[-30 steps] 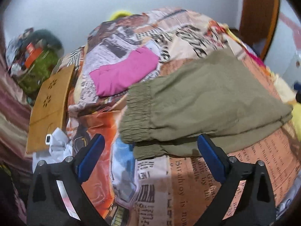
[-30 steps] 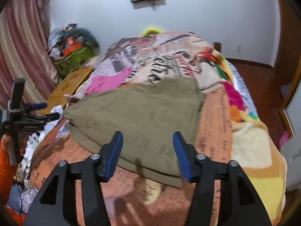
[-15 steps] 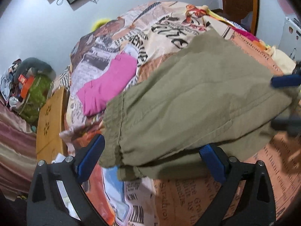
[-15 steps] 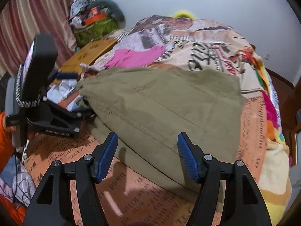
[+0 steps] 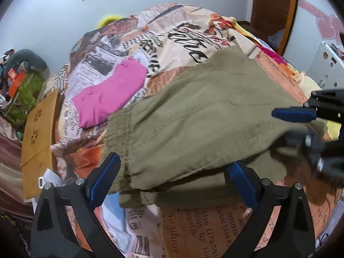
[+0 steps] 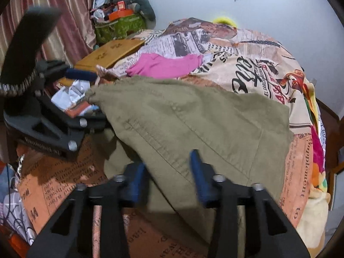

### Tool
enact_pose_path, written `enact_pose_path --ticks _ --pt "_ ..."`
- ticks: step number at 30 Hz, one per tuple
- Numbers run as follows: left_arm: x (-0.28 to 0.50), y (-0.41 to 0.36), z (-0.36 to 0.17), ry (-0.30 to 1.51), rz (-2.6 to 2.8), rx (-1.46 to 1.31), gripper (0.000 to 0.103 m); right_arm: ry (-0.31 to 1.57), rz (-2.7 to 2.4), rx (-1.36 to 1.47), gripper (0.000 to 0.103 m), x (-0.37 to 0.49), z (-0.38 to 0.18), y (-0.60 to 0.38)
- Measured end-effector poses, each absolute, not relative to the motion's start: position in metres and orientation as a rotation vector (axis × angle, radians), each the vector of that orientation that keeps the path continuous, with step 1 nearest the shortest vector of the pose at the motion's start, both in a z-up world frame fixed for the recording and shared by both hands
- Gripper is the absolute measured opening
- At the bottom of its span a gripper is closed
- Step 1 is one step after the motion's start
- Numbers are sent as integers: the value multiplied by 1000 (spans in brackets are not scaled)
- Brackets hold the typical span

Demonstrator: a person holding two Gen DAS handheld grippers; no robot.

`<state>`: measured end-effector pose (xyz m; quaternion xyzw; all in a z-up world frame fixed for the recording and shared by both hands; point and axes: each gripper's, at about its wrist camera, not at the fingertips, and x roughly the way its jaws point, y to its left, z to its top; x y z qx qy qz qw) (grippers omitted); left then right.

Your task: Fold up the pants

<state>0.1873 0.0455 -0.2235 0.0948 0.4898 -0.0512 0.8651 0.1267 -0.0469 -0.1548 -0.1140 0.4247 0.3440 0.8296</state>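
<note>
I see the bed (image 5: 193, 221) under a newspaper-print blanket (image 6: 247, 49). The olive pants (image 5: 200, 120) lie folded across it, elastic waistband (image 5: 117, 133) toward the left side. My left claw (image 5: 172, 185) is spread apart at the waistband edge. My right claw (image 6: 167, 176) is apart over the near fold. A pink garment (image 5: 109, 94) lies beyond.

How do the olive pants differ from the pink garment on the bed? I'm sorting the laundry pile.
The olive pants cover far more of the bedspread than the pink garment. The pants are dull green with a gathered elastic band, the pink garment bright and smooth. The pants lie close to the left gripper and right gripper, the pink garment farther back. Both lie flat on the bedspread.
</note>
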Motion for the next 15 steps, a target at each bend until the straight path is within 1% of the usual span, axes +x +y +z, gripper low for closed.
enact_pose_path --ticks 1,3,4,6,7,8,9,11,15 --pt "184 42 -224 1016 -125 199 96 890 730 -242 17 126 -153 -47" --pt "180 36 -222 988 -131 221 83 858 747 -239 12 122 -148 -48" --pt "179 34 -221 977 -125 231 78 844 752 -236 11 120 -146 -49" --pt "176 27 -217 949 -123 256 58 829 763 -238 9 116 -143 -50" --pt "174 23 -213 937 -136 261 52 827 765 -242 9 114 -142 -50" --pt "173 21 -211 932 -142 263 44 825 766 -242 9 113 -141 -50" --pt "172 19 -209 927 -149 263 39 822 767 -242 9 112 -140 -51" --pt "168 17 -204 921 -165 258 37 819 771 -243 8 111 -137 -53" --pt "163 19 -204 945 -202 213 36 826 779 -241 8 108 -136 -58"
